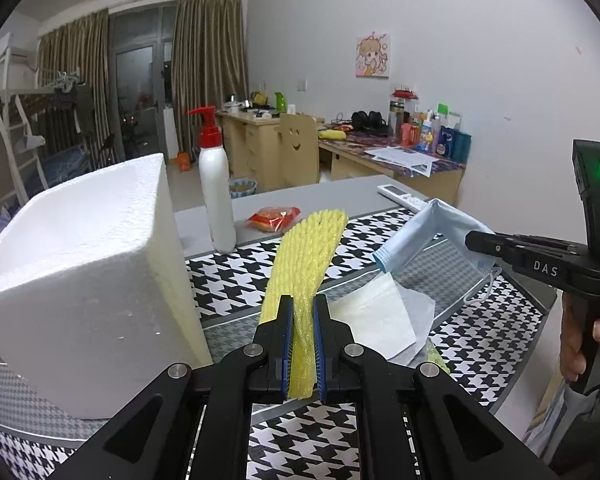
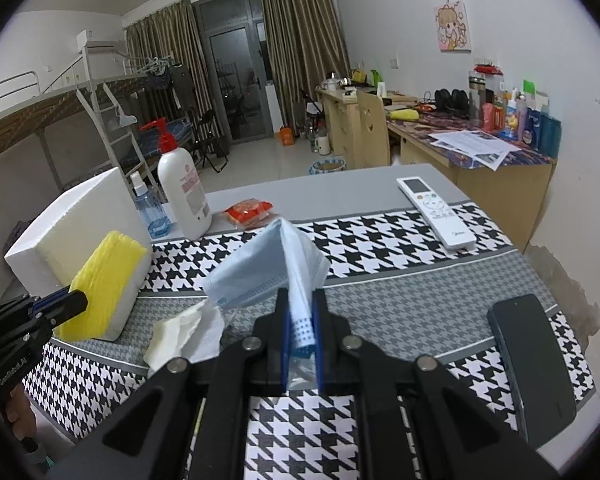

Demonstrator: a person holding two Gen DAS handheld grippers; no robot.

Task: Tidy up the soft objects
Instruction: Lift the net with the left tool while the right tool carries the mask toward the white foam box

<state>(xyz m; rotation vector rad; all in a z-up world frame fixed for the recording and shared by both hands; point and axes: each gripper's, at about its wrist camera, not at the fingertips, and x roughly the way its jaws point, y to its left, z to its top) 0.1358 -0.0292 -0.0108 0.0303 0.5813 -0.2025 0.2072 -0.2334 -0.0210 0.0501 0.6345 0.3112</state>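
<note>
The table (image 2: 340,188) is grey, covered across its near part by a houndstooth cloth (image 2: 380,240) with black-and-white bands and a finer grey check between them. At its left edge sits a foam box (image 1: 80,264), white, grainy, square-cornered, the bulkiest thing here. Behind it stands a smooth white pump bottle (image 2: 184,192) with a red head, a small blue spray bottle (image 2: 150,208) beside it, and a red crinkly packet (image 2: 249,211) on bare grey. A white remote (image 2: 436,212) lies toward the far right, a dark glossy phone (image 2: 532,360) near the right edge.

The left gripper (image 1: 303,308) is clamped tight on a yellow foam net (image 1: 308,256), a ribbed, mesh-like sleeve that rises from the blue pads, clear of the cloth and just beside the box's wall. The right gripper (image 2: 302,312) is pinched shut on a mask (image 2: 268,272), pale blue, pleated, folded into a tent shape that stands off the table. Between the two, flat on the cloth, lie white tissues (image 1: 380,316), thin and creased.

The cloth's middle and the grey strip beyond it are open; the box blocks the left.
</note>
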